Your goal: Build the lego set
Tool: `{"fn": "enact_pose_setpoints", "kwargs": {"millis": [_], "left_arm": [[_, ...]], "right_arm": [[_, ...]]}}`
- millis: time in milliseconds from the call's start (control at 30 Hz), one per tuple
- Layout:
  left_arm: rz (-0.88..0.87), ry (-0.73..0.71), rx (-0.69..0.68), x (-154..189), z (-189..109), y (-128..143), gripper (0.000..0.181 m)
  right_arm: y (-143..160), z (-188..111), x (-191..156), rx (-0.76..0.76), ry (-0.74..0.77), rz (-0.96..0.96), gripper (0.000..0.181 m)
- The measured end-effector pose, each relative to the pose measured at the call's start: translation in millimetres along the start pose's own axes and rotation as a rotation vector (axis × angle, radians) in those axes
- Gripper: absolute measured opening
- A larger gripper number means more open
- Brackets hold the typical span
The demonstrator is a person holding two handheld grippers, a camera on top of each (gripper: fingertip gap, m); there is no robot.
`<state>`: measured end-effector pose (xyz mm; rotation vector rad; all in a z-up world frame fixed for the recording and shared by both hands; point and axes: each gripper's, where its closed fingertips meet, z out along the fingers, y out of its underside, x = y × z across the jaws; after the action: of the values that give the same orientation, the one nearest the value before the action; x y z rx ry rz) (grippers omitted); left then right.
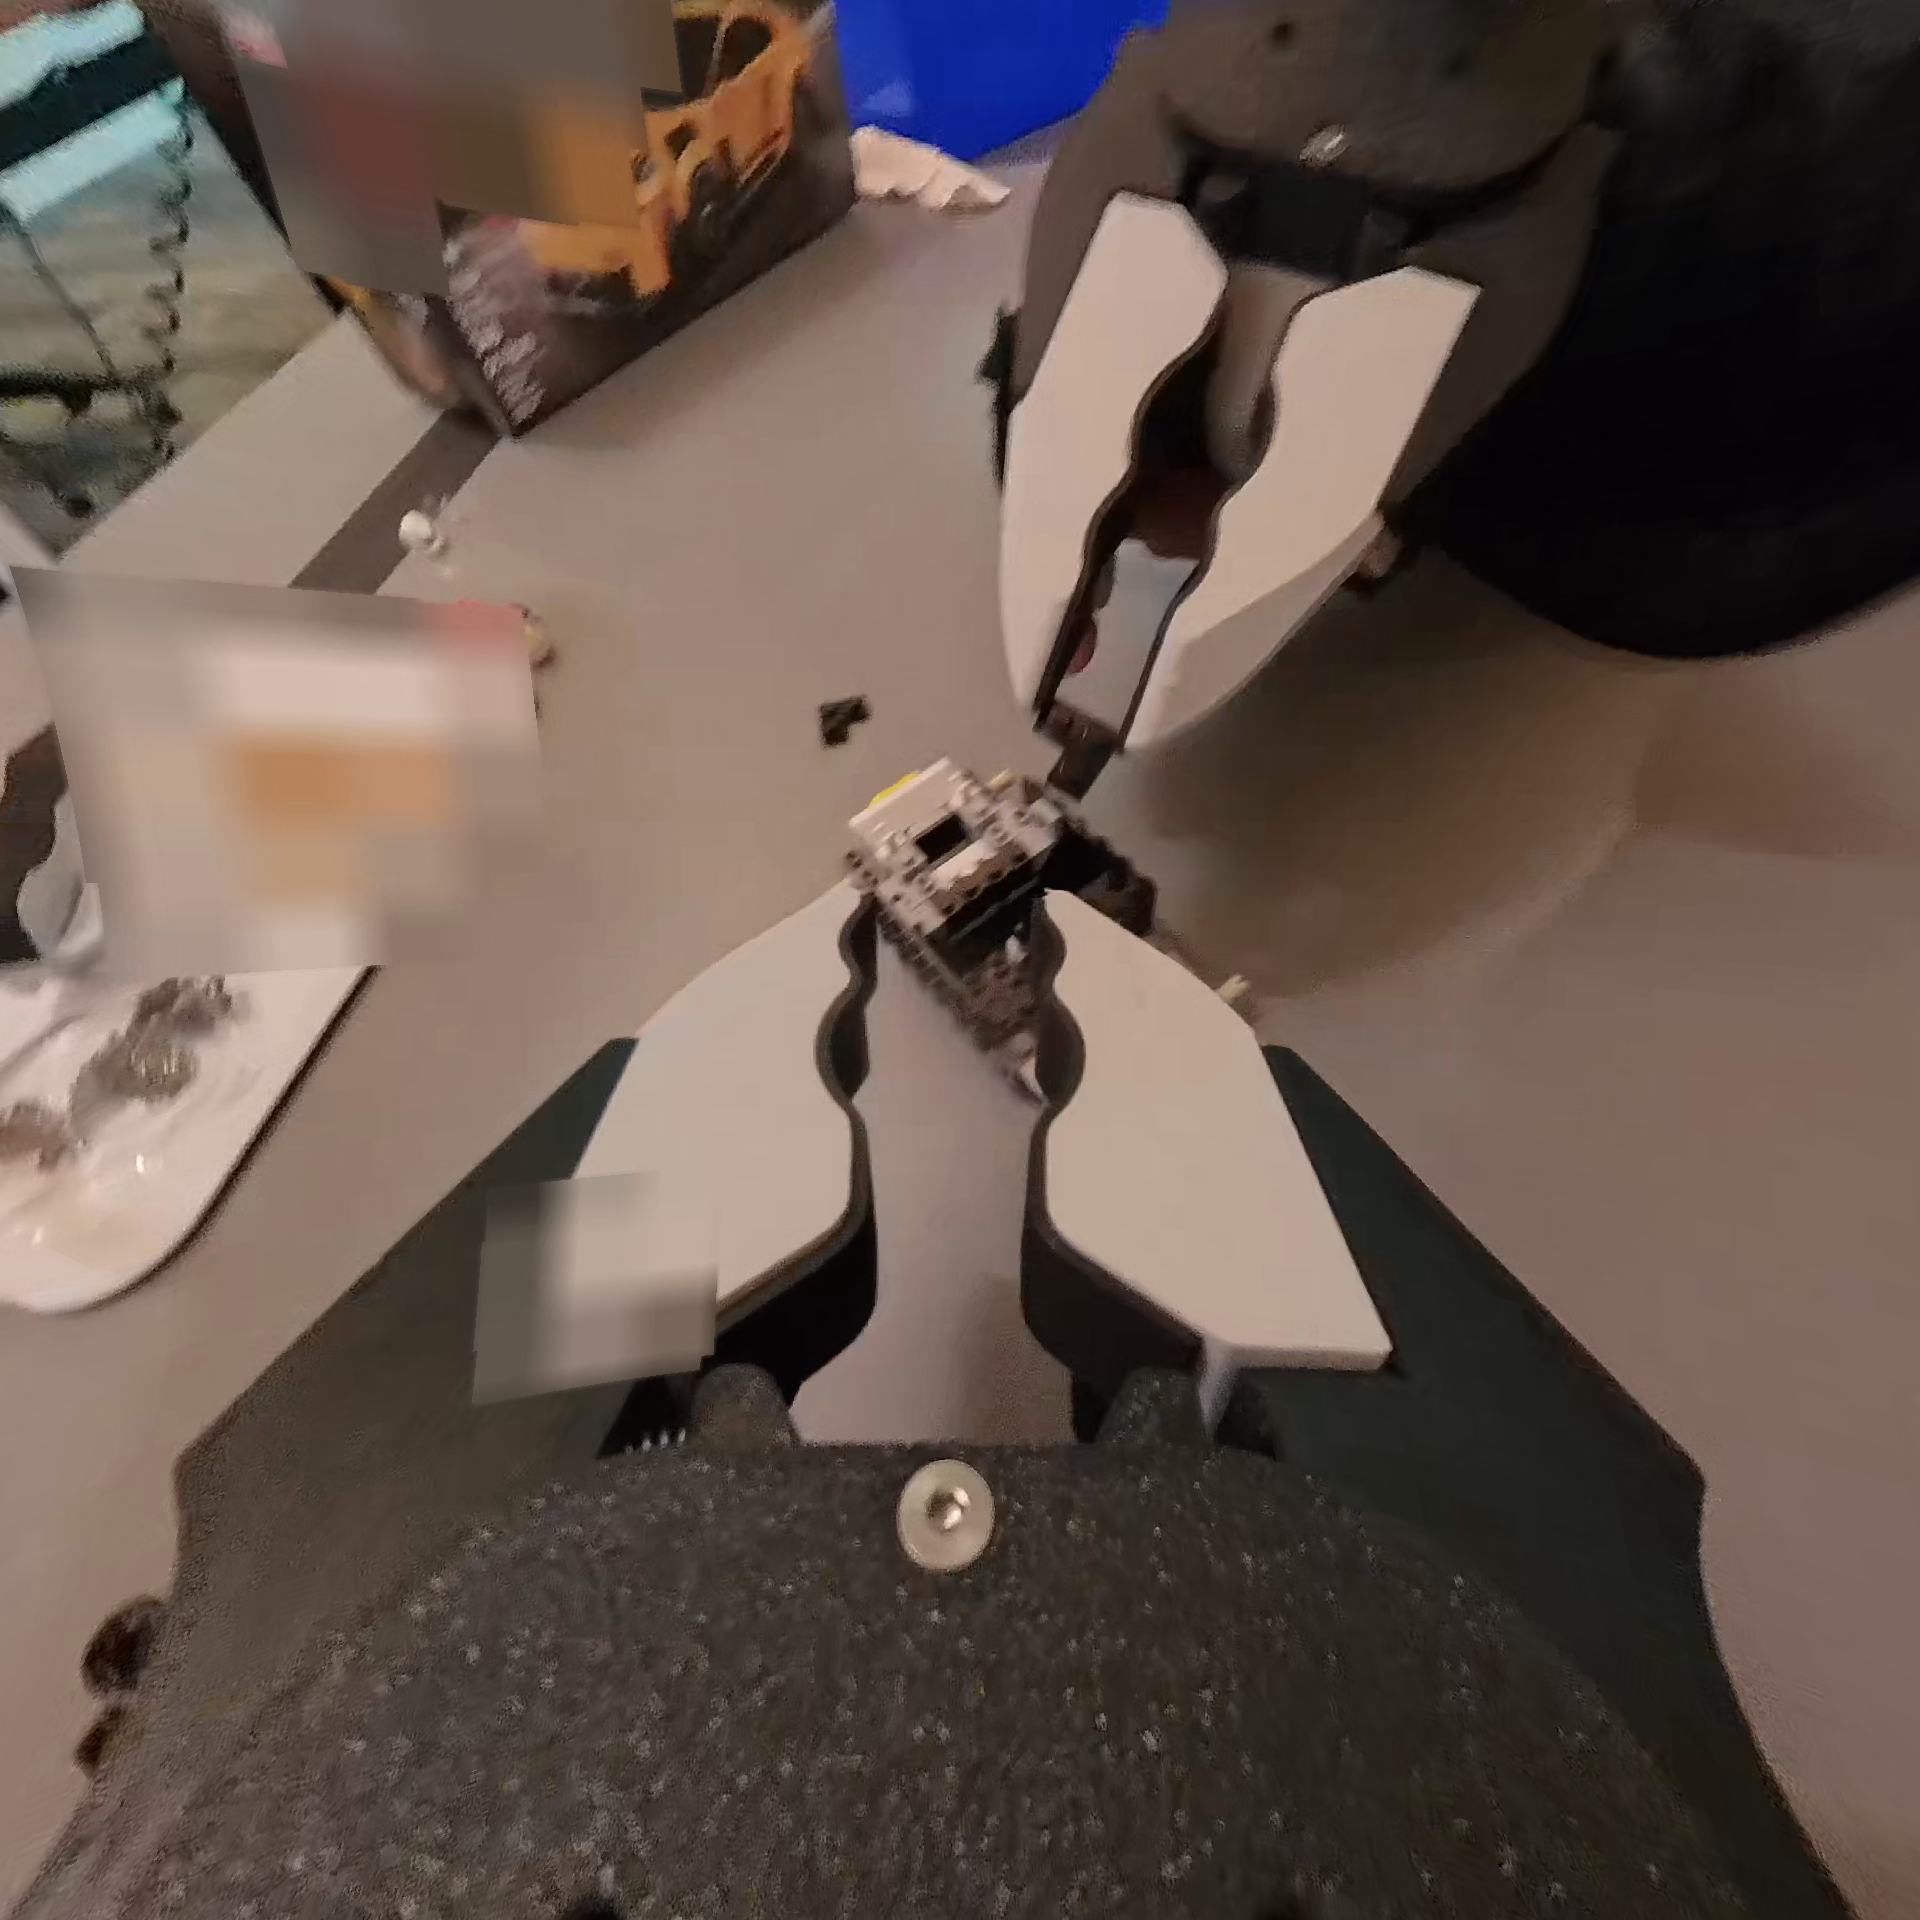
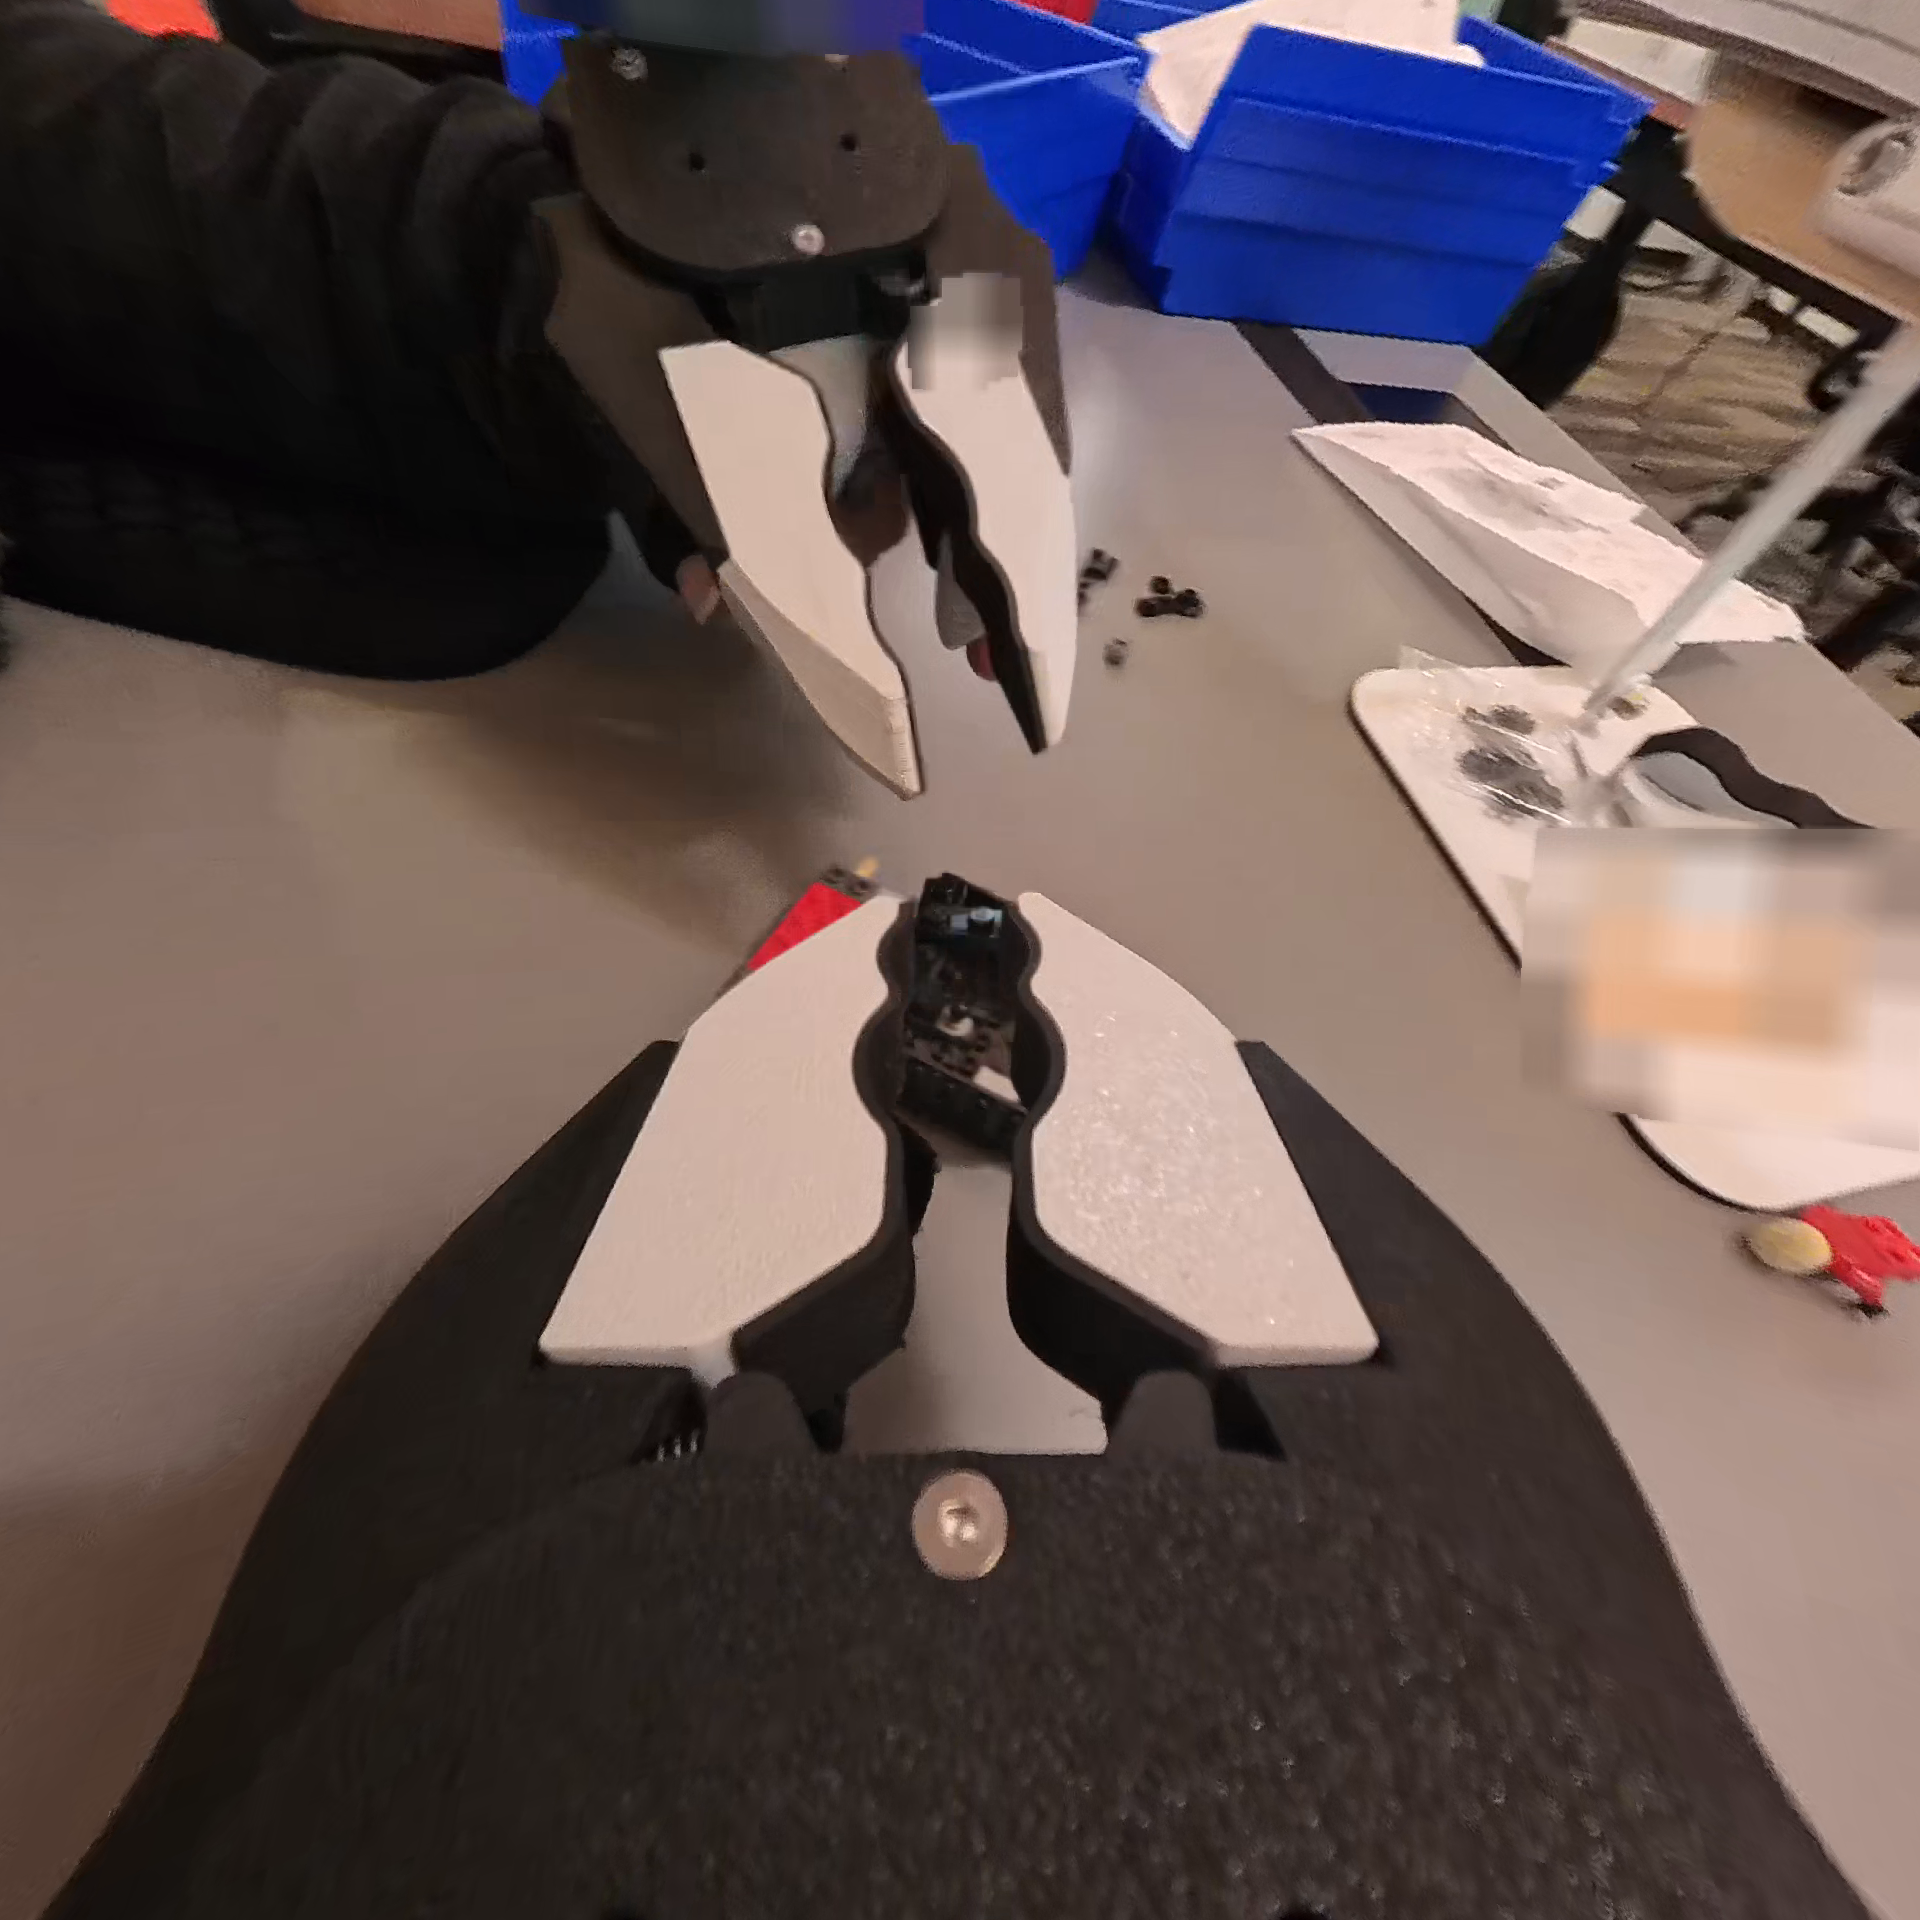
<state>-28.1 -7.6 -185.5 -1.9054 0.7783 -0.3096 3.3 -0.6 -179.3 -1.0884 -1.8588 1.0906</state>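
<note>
Lego assembly, one unit, mostly black with a grey-white block at one end, was held above the grey table near its middle, clamped between the two fingers of the right gripper, which were closed down to the width of the model. In the left wrist view the same gripper pinched the assembly's black end at its fingertips. The left gripper hovered just beyond the model's far end; its two white fingers stood a small gap apart and, in the right wrist view, gripped nothing. In its own view the model showed between its tips, and contact could not be told. A dark sleeve lay behind that gripper.

Loose parts on the table: one red piece beside the right gripper's left finger; one red piece with a tan round part; three small groups of black parts; one single black part. One clear bag of dark parts rested on a white board. One box picturing a yellow car and several blue bins stood at the far edge
</note>
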Motion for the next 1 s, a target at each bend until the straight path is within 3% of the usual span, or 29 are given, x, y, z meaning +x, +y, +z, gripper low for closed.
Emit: {"fn": "enact_pose_setpoints", "kwargs": {"millis": [233,367,500,700,833,1000], "left_arm": [[-0.103,0.0,-0.075,-11.3,4.5,24.8,0.03],[-0.113,0.016,-0.021,-4.5,5.6,11.9,0.018],[-0.381,0.118,0.149,1.7,2.5,-19.8,0.015],[-0.935,0.333,0.378,-5.5,-3.2,-43.9,0.016],[-1.058,0.499,0.444,6.3,-3.8,-56.5,0.013],[-1.096,0.543,0.457,8.5,-3.1,-58.0,0.004]], "right_arm": [[13.7,-3.1,30.0,-0.04,0.125,0.103,0.015],[5.7,-3.5,33.6,0.0,0.158,0.138,0.015],[-12.3,-3.4,28.7,0.069,0.204,0.039,0.015],[-40.2,-8.0,17.1,0.202,0.245,-0.095,0.015],[-44.7,-9.0,15.6,0.21,0.276,-0.15,0.015],[-45.3,-8.3,14.5,0.21,0.282,-0.162,0.016]]}}
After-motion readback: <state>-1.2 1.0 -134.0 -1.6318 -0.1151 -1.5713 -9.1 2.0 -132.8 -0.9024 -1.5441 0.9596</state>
